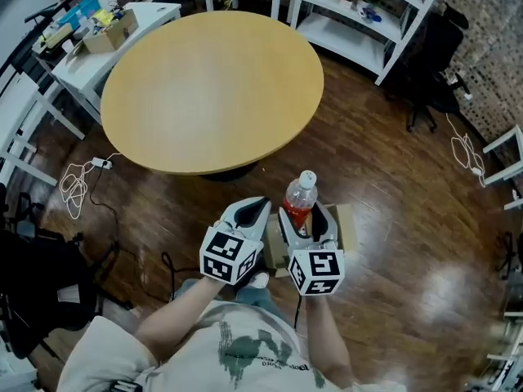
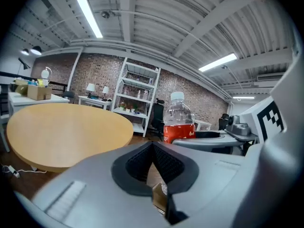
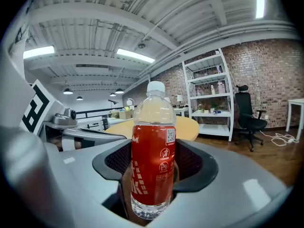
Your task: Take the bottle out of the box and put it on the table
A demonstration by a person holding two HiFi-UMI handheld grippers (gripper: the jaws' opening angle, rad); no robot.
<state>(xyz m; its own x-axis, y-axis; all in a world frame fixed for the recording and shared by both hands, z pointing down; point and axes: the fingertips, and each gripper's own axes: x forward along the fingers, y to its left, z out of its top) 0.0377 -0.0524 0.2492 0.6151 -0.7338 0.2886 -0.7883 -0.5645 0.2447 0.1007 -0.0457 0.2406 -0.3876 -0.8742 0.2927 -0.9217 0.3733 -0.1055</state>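
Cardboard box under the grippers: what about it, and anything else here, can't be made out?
Brown cardboard box: head view, both claws cover most of it; its inside is unseen.
Clear plastic bottle with red label: head view, right claw hides its base, so whether it has cleared the box is unclear.
Left gripper view: left claw, shut, shows only a cardboard sliver through its gap.
White shelves: head view, items too small.

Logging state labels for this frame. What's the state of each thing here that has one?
bottle: upright, capped, clamped in the right tongs, not on the table yet
right tongs: shut on the bottle
left tongs: shut, nothing between them
box: on the floor under the tongs, mostly hidden
table: no bottle on it
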